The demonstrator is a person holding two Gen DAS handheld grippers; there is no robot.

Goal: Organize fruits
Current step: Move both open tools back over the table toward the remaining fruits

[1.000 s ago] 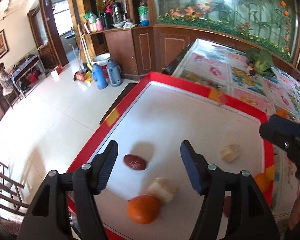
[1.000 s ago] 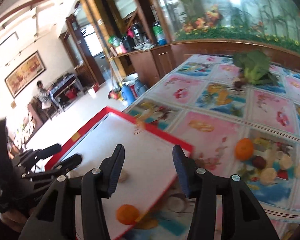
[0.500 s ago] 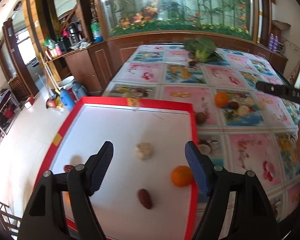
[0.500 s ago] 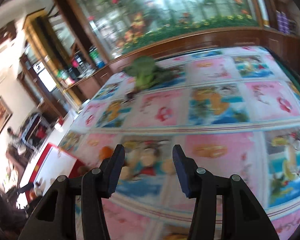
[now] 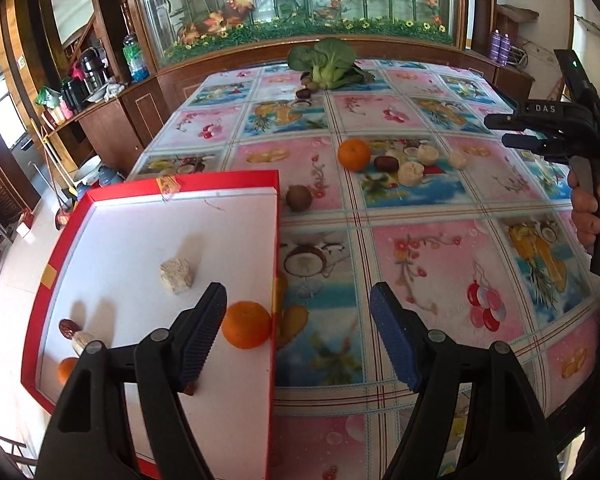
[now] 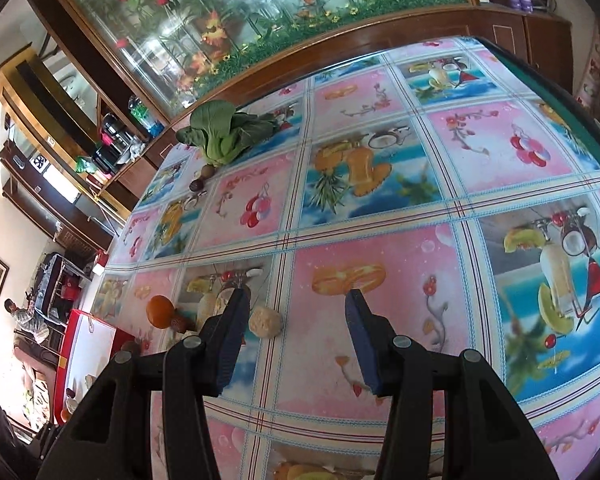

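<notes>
Left claw [image 5: 297, 334] — jaws apart, nothing between them, having just been opening; poised over the right rim of the red tray [image 5: 159, 184]. Tray, at the surface's [image 5: 420, 240] left edge, holds an orange [image 5: 245, 324], a pale cube [image 5: 175, 276], a dark date [image 5: 68, 327]. Right claw [image 6: 293, 340] — jaws apart, empty; loose fruits lie mid-surface: orange [image 6: 159, 311], pale lump [image 6: 264, 322]. Leafy greens [image 5: 326, 64] lie at the far edge.
</notes>
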